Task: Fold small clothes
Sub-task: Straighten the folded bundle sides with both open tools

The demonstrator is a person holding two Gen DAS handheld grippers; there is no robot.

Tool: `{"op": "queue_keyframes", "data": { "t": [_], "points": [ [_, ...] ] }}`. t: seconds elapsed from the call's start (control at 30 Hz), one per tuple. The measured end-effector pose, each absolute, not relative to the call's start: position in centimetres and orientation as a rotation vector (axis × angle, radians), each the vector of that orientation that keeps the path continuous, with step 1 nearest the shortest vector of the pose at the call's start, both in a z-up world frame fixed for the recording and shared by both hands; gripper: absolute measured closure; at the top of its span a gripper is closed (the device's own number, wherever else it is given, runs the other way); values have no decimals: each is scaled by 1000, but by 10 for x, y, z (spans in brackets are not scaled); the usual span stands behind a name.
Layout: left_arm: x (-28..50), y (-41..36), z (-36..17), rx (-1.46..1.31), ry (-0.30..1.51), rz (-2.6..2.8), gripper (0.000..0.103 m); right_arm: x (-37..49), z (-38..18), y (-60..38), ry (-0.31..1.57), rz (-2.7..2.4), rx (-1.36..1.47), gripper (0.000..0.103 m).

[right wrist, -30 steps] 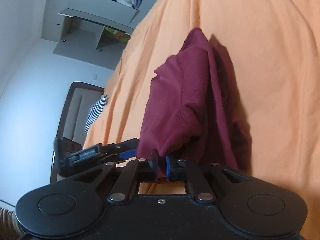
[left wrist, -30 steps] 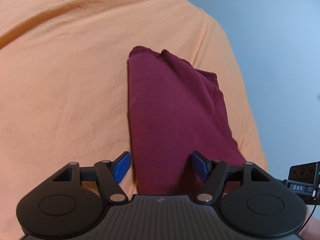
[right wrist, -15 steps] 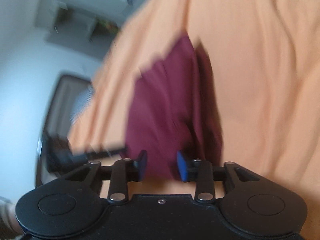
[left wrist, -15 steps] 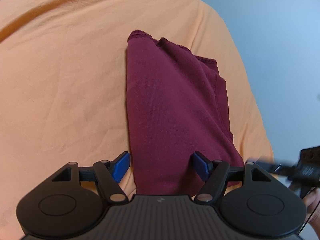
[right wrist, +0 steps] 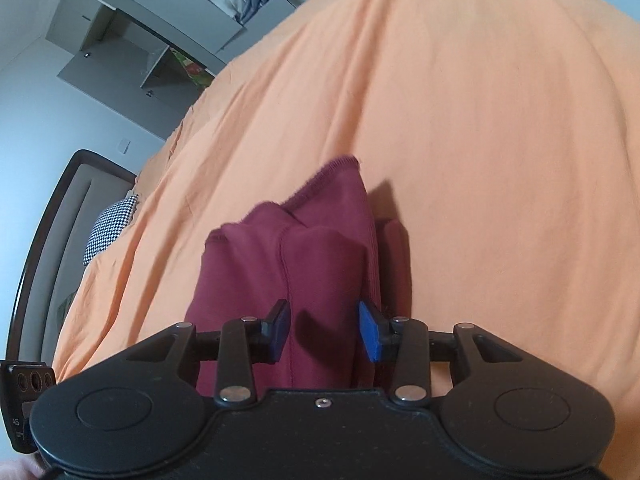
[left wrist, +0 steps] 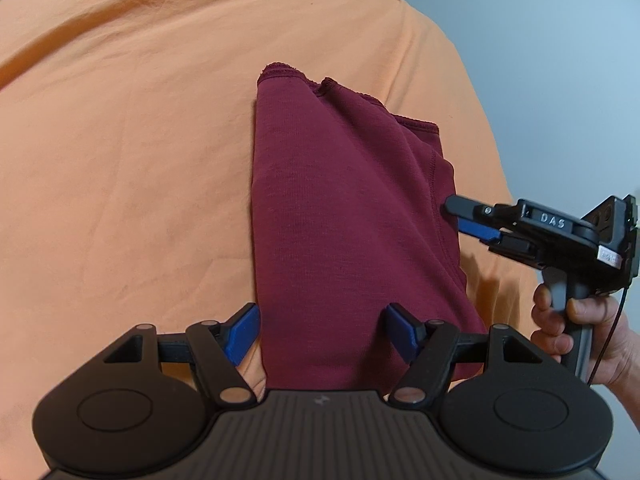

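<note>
Left gripper (left wrist: 322, 334) was spread wide, blue pads either side of the near end of the maroon garment (left wrist: 344, 216), gripping nothing. Right gripper (right wrist: 325, 332) likewise parted, its pads straddling the cloth without pinching it; in the left wrist view the same tool (left wrist: 476, 224) came in from the side, tip just at the garment's right edge, held by a hand (left wrist: 576, 332) on the grip.

Garment lay on the orange bedsheet (left wrist: 128, 152), near the bed's edge, folded lengthwise into a narrow strip. Hemmed ends sat stacked at the far end, slightly staggered. Left long edge looked straight and clean; right side showed a seam and layers not quite aligned, with some bulge visible from the right wrist view.

Judgement: the main folds appeared done and both tools had let go. Remaining, if anything: flatten the puffed right layers, square the far hems, possibly one more fold across the length to make a compact packet. Whether further garments waited could not be told.
</note>
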State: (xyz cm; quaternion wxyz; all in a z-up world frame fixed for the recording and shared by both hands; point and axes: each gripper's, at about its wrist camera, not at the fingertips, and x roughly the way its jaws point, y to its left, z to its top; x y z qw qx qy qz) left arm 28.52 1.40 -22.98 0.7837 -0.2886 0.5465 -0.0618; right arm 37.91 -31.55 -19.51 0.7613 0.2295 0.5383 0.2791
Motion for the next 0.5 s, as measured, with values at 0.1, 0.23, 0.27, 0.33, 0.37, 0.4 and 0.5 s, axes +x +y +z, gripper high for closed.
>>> {"op": "queue_keyframes", "data": {
  "t": [0.1, 0.23, 0.27, 0.33, 0.37, 0.4, 0.5],
  "points": [
    [286, 13, -231, -623, 1182, -128, 30, 382, -197, -309, 1168, 627, 507, 62],
    [288, 12, -232, -624, 1187, -119, 29, 379, -185, -308, 1140, 667, 496, 63],
    [289, 12, -233, -625, 1190, -116, 29, 381, -188, -306, 1152, 662, 495, 63],
    [290, 11, -233, -624, 1193, -113, 29, 383, -195, -305, 1177, 644, 490, 63],
    [291, 10, -233, -620, 1193, -112, 29, 385, -200, -304, 1186, 640, 487, 63],
    [292, 9, -232, -617, 1193, -113, 29, 387, -203, -302, 1194, 641, 485, 67],
    [295, 7, -231, -615, 1194, -112, 29, 389, -199, -301, 1175, 683, 478, 89]
  ]
}}
